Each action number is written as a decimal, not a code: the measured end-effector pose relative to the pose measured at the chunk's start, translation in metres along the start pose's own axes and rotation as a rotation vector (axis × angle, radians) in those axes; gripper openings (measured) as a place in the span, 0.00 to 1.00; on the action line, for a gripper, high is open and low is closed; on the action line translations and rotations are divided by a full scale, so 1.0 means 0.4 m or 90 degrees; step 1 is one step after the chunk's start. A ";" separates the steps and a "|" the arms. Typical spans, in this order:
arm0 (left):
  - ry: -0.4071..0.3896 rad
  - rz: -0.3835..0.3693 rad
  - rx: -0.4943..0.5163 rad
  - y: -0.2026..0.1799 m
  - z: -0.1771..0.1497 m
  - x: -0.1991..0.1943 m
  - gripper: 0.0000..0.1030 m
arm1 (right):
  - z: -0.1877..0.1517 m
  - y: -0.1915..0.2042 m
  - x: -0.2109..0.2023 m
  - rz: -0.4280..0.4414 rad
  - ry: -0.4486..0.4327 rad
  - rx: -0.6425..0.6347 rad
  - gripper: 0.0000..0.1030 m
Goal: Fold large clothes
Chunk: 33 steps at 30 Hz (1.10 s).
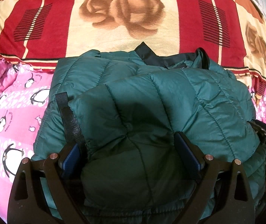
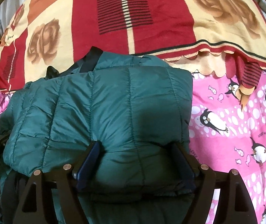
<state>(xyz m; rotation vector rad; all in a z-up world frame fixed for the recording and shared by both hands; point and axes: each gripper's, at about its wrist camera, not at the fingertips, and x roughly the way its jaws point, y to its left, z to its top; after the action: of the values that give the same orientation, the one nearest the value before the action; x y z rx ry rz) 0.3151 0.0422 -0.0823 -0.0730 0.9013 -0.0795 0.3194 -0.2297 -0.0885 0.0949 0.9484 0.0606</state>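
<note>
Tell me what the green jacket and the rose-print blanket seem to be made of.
Green jacket: likely a thin nylon or polyester shell over soft fill, judging by its slight sheen, stitched quilting lines and puffy panels. Rose-print blanket: probably fleece or plush, matte and fuzzy, with soft-edged print.

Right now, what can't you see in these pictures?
- Near hem of the green quilted puffer jacket: both wrist views, hidden behind the jaws and cut off by the bottom edge.
- Pink penguin-print bedsheet under the jacket: covered.
- Jacket's neck label: left wrist view, too small.
</note>
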 end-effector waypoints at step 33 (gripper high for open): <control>0.006 0.034 -0.091 0.100 0.012 -0.001 0.94 | 0.066 0.041 0.044 -0.016 -0.008 -0.013 0.79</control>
<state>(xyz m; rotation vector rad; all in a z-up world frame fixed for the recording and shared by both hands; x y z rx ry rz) 0.3203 0.0820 -0.0830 -0.1820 0.9174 0.0342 0.3508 -0.2132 -0.0857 0.0648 0.9367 0.0459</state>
